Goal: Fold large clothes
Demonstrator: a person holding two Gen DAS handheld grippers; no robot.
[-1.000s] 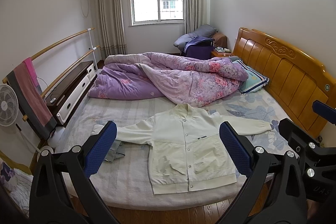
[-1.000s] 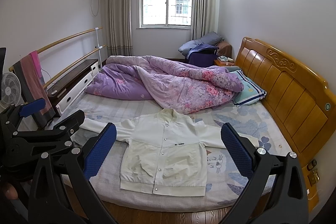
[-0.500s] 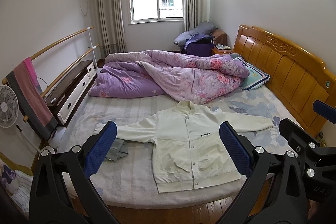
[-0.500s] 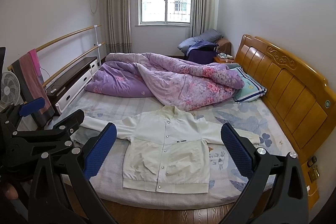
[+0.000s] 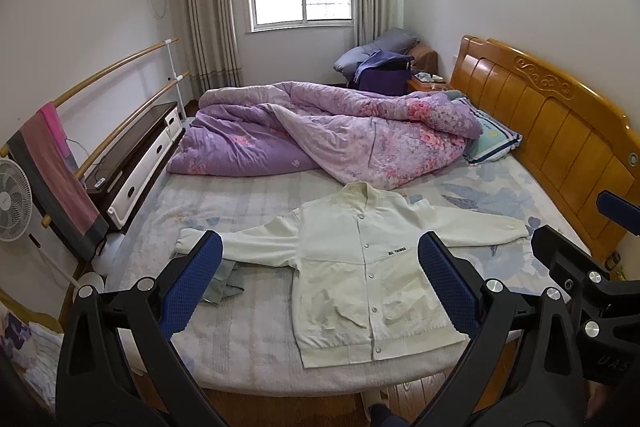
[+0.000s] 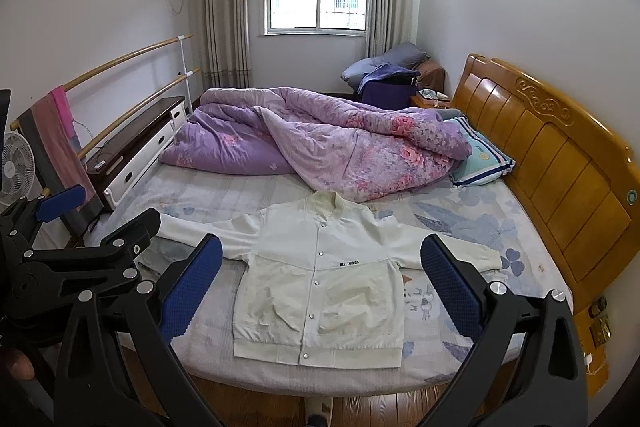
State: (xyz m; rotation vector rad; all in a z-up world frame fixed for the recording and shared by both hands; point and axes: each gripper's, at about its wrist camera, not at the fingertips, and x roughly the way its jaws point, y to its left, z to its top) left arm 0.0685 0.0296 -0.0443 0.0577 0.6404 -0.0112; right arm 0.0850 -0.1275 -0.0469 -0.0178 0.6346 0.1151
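A cream snap-button jacket [image 5: 360,267] lies flat, front up, on the near side of the bed [image 5: 248,339], both sleeves spread out sideways. It also shows in the right wrist view [image 6: 320,287]. My left gripper [image 5: 320,287] is open and empty, held in the air short of the bed's near edge. My right gripper [image 6: 322,287] is open and empty too, at a similar height and distance. The left gripper's body shows at the left of the right wrist view [image 6: 72,259].
A crumpled purple floral quilt [image 5: 328,139] covers the far half of the bed, with a pillow [image 5: 492,143] by the wooden headboard [image 5: 560,131]. A grey cloth [image 5: 224,283] lies under the jacket's left sleeve. A low cabinet [image 5: 136,155], towel rail and fan [image 5: 12,203] stand left.
Both grippers have drifted slightly, so the jacket sits a little further right and higher in the views. Both stay open and the jacket has not moved.
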